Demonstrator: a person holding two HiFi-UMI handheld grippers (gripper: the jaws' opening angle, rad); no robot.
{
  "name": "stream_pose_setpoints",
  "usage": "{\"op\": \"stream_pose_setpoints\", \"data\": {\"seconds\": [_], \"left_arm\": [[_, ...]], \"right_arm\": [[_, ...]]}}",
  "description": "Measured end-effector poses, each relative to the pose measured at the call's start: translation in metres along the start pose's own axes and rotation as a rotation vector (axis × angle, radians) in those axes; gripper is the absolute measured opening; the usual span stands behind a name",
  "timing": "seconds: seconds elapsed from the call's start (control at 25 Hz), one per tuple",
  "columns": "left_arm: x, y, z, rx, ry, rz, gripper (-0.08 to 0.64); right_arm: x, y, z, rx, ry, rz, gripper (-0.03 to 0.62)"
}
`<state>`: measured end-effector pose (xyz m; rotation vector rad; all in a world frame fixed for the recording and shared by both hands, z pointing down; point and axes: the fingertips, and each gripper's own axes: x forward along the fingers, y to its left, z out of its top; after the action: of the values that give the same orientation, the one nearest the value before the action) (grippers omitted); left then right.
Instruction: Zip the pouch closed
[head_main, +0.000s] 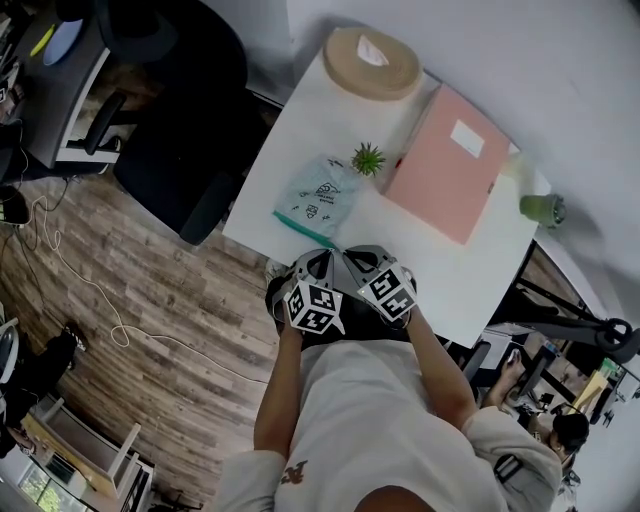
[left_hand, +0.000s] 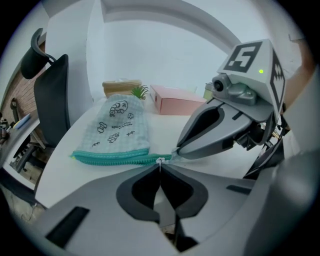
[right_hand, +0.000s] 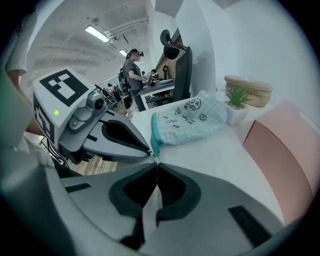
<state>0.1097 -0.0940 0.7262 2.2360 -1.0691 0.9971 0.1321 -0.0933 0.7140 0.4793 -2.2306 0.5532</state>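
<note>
A pale green checked pouch (head_main: 318, 195) with small drawings lies on the white table (head_main: 480, 270), its teal zipper (left_hand: 117, 158) along the near edge. My left gripper (left_hand: 160, 162) is shut on the small white zipper pull (left_hand: 160, 160) at the zipper's right end. My right gripper (left_hand: 176, 151) comes in from the right and is shut on the pouch's end right beside the pull. In the right gripper view the right gripper (right_hand: 156, 162) pinches that corner, with the left gripper (right_hand: 149, 150) tip to tip against it. In the head view both grippers (head_main: 335, 250) meet at the pouch's near edge.
A pink folder (head_main: 445, 165) lies to the right of the pouch, a small potted plant (head_main: 367, 158) between them. A round wooden box (head_main: 372, 62) stands at the far end, a green cup (head_main: 542, 208) at the right edge. A black office chair (head_main: 185, 130) stands left of the table.
</note>
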Motion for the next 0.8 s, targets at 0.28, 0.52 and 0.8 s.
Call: {"op": "stream_pose_setpoints", "data": {"seconds": [0.28,0.52,0.8], "left_arm": [[-0.004,0.011,0.002,-0.014,0.006,0.01,-0.002],[-0.008,0.021,0.003,-0.004,0.007,0.017,-0.002],[-0.011,0.036,0.004,-0.021,-0.004,0.023,-0.002]], "right_arm": [[0.0,-0.004,0.003,0.024,-0.008,-0.021,0.003],[-0.003,-0.004,0.005,0.029,-0.005,-0.032,0.003],[-0.006,-0.012,0.004,0.037,-0.003,-0.061,0.003]]}}
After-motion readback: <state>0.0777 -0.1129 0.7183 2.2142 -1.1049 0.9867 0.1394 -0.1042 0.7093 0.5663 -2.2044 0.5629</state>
